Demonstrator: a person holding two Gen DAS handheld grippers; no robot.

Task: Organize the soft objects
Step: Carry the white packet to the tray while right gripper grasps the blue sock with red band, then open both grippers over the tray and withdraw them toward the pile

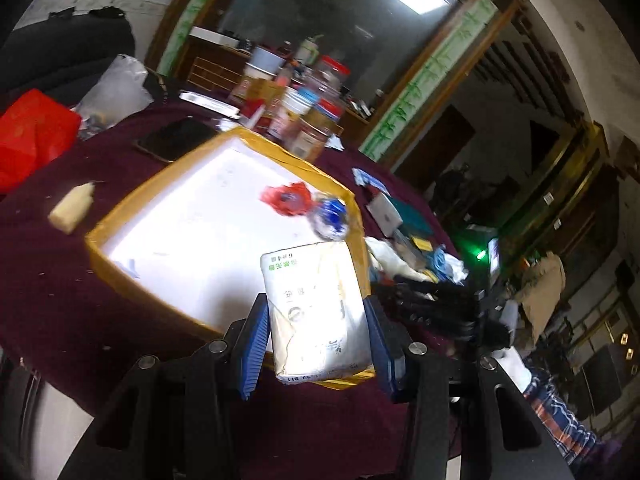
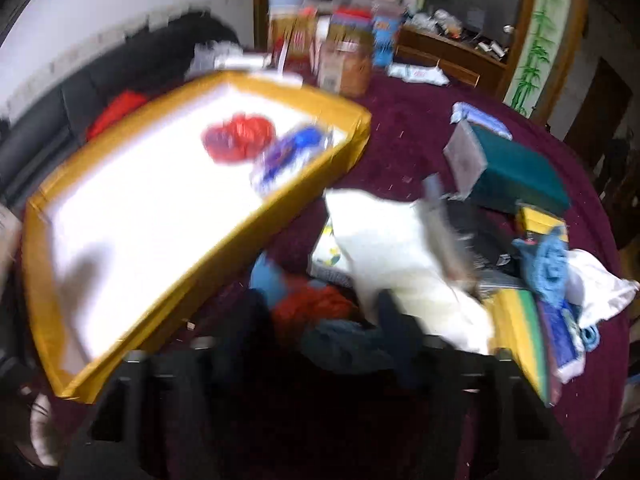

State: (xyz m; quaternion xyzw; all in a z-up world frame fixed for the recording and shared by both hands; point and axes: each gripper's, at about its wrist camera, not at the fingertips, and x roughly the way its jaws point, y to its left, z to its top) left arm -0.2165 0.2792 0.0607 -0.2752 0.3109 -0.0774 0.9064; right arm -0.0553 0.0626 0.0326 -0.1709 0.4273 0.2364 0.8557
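Note:
My left gripper (image 1: 316,340) is shut on a white tissue pack (image 1: 316,312) and holds it above the near right corner of a white tray with a yellow taped rim (image 1: 120,200). A red soft thing (image 1: 286,196) and a blue and white bundle (image 1: 330,216) lie in the tray's far corner; they also show in the right wrist view, red (image 2: 240,136) and blue (image 2: 292,152). My right gripper (image 2: 320,320) is blurred; a red and dark cloth bundle (image 2: 316,312) sits between its fingers. The tray rim (image 2: 224,232) lies to its left.
A maroon cloth covers the round table (image 1: 60,288). Jars and bottles (image 1: 308,108) stand at the back. A white cloth (image 2: 384,236), a teal box (image 2: 516,168), a blue cloth (image 2: 548,264) and sponges (image 2: 520,328) lie on the right. A yellow block (image 1: 72,208), red bag (image 1: 32,132) and phone (image 1: 176,140) are at left.

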